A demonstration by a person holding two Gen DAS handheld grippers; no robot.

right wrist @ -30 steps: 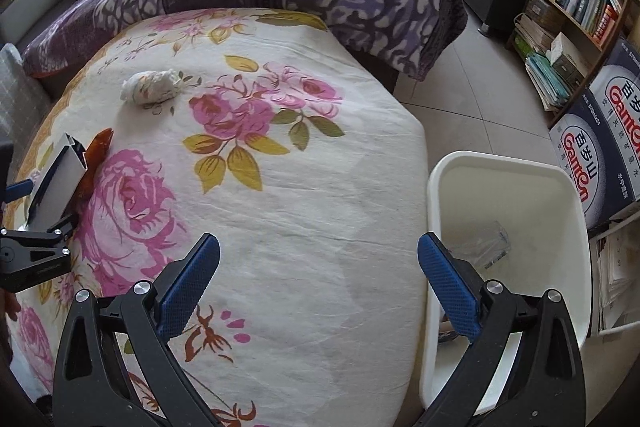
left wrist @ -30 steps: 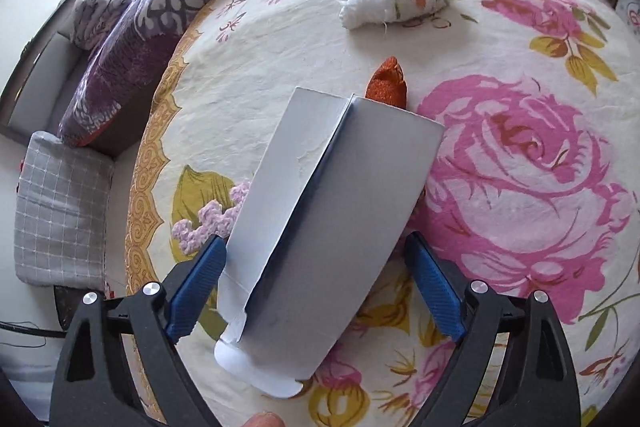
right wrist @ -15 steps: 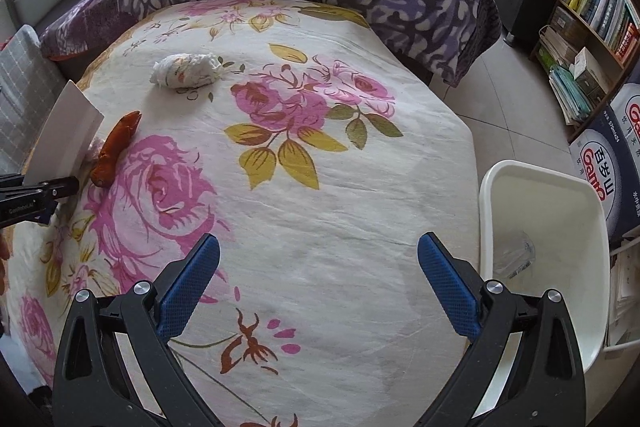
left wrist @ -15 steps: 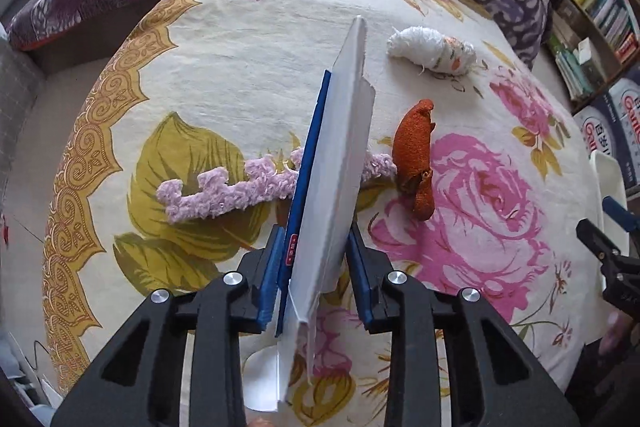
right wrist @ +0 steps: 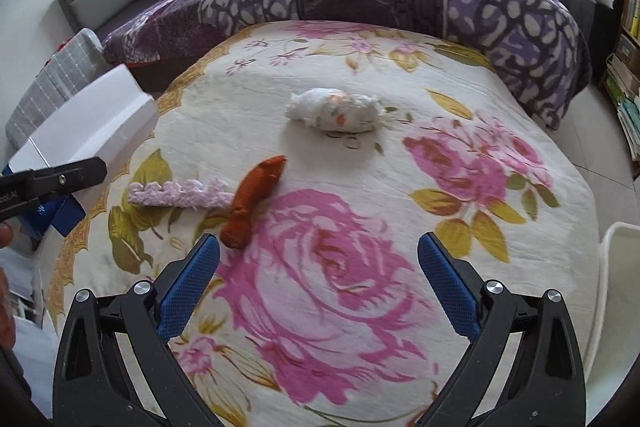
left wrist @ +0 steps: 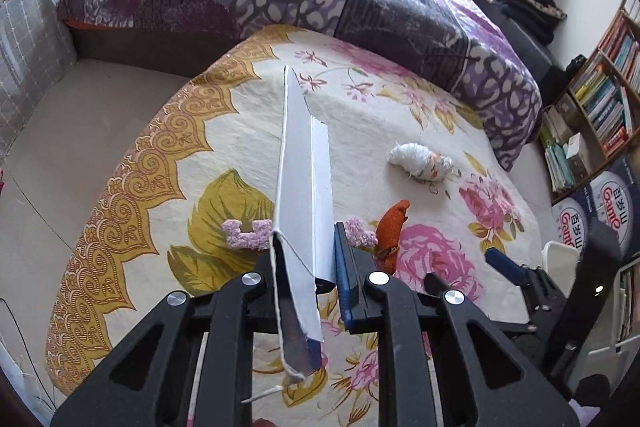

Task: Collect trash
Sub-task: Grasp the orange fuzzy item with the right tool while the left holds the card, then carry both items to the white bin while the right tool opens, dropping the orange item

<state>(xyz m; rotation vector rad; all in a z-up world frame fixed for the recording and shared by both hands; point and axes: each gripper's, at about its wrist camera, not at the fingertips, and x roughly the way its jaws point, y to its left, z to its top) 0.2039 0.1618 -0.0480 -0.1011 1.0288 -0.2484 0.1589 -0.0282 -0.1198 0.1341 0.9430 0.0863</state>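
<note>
Left tool [left wrist: 306, 267]: we find it clamped on a flattened white carton [left wrist: 304, 183].
Right tool [right wrist: 318, 287]: we find it open above the bed [right wrist: 400, 219].
Nearby: orange scrap [right wrist: 254, 199], pink scrap [right wrist: 180, 194], white wad [right wrist: 334, 109].

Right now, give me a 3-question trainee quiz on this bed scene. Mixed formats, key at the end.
1. True or false: the right gripper is shut on the orange cloth piece.
2. What does the left gripper hold? A) flattened white carton B) white wad C) pink strip
3. Fill in: the pink fuzzy strip lies on the floral bedspread, touching the ____ cloth piece.

Key: 1 false, its jaws stand open and empty above the bedspread. 2 A, the flattened white carton; the white wad lies on the bed. 3 orange.
</note>
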